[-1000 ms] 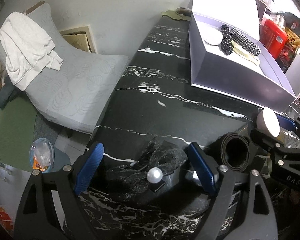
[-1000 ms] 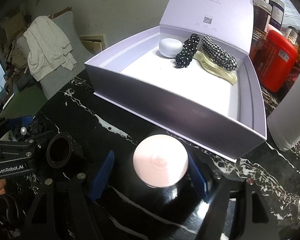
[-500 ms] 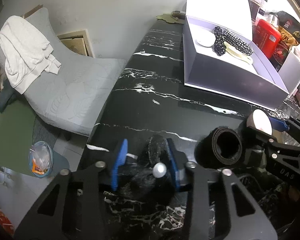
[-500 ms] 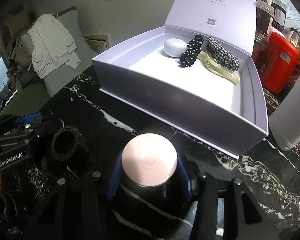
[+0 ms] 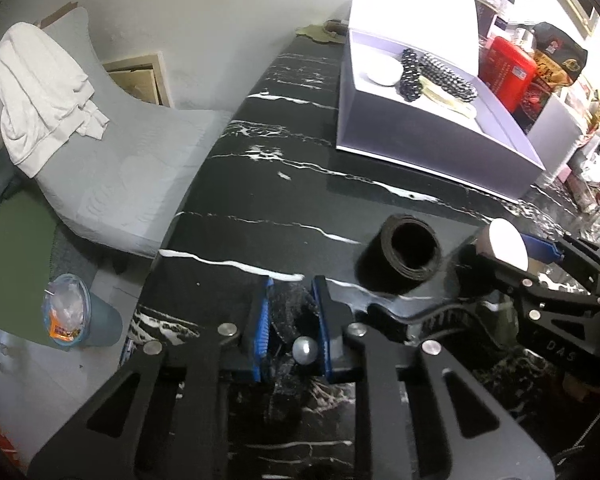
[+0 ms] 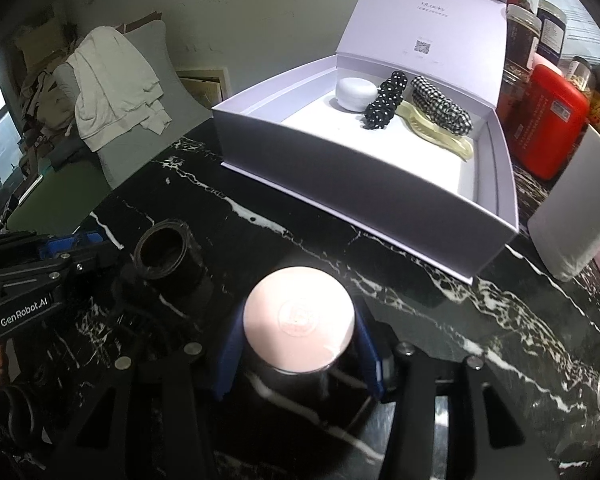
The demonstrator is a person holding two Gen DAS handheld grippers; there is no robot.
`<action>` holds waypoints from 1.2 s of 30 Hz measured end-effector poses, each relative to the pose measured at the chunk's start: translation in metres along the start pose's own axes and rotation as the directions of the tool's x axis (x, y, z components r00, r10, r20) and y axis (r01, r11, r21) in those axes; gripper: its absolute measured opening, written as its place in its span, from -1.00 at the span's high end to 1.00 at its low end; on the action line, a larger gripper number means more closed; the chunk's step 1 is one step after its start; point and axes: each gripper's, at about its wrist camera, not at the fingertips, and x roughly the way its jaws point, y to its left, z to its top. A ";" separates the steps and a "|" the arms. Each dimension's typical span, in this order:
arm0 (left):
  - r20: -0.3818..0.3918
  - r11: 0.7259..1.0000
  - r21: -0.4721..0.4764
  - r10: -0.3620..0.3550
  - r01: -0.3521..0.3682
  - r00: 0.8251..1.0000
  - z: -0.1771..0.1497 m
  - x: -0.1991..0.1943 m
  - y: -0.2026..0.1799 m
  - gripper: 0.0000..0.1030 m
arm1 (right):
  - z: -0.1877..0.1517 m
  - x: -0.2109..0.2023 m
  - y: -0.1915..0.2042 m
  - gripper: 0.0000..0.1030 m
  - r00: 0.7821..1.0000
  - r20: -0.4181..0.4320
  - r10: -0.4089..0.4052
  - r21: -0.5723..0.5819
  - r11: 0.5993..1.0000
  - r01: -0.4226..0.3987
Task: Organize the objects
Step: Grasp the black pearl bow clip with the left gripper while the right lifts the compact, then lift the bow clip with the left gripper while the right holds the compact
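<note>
— What's changed?
— Both jaws have closed: left gripper [image 5: 291, 336] pinches the black bow clip [image 5: 288, 320], right gripper [image 6: 298, 344] the pink-lidded jar [image 6: 299, 324] — both low over the table [image 5: 280, 200].
— Next, likely the lavender box [image 6: 340, 176].

Your left gripper [image 5: 290, 334] went from jaws spread wide around the black pearl hair bow [image 5: 290, 320] to clamped tight on it. Your right gripper [image 6: 298, 350] likewise closed its jaws onto the pink-lidded jar [image 6: 299, 318], which previously sat loose between them.
</note>
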 end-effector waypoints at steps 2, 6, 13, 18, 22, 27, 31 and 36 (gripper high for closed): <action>0.005 1.000 0.003 -0.005 0.005 1.000 -0.002 -0.003 -0.002 0.67 | -0.003 -0.003 0.000 0.00 1.000 0.002 -0.001 0.002 1.000 0.001; 0.019 1.000 0.008 -0.016 0.016 1.000 -0.005 -0.009 -0.004 0.69 | -0.009 -0.010 0.000 0.00 1.000 0.007 -0.003 0.006 1.000 0.003; 0.051 0.999 0.022 -0.039 0.038 0.998 -0.005 -0.025 -0.012 0.70 | -0.017 -0.023 0.001 0.00 1.000 0.026 -0.003 0.008 1.000 0.003; 0.060 0.998 0.037 -0.044 0.042 0.997 -0.004 -0.032 -0.018 0.70 | -0.020 -0.033 0.002 0.00 0.999 0.036 0.007 0.001 1.000 -0.008; 0.063 0.997 0.054 -0.055 0.052 0.997 -0.003 -0.036 -0.025 0.70 | -0.024 -0.041 0.003 0.00 0.998 0.043 0.035 -0.002 0.999 -0.035; 0.074 0.995 0.083 -0.064 0.058 0.995 -0.002 -0.041 -0.037 0.70 | -0.028 -0.050 0.000 0.00 0.998 0.057 0.031 -0.001 1.000 -0.031; 0.075 0.991 0.109 -0.081 0.072 0.994 0.000 -0.043 -0.048 0.70 | -0.033 -0.057 -0.005 0.00 0.998 0.063 0.022 0.007 1.000 -0.023; 0.071 0.984 0.151 -0.109 0.097 0.992 0.002 -0.045 -0.065 0.70 | -0.040 -0.065 -0.016 0.00 0.998 0.066 0.007 0.025 1.000 -0.008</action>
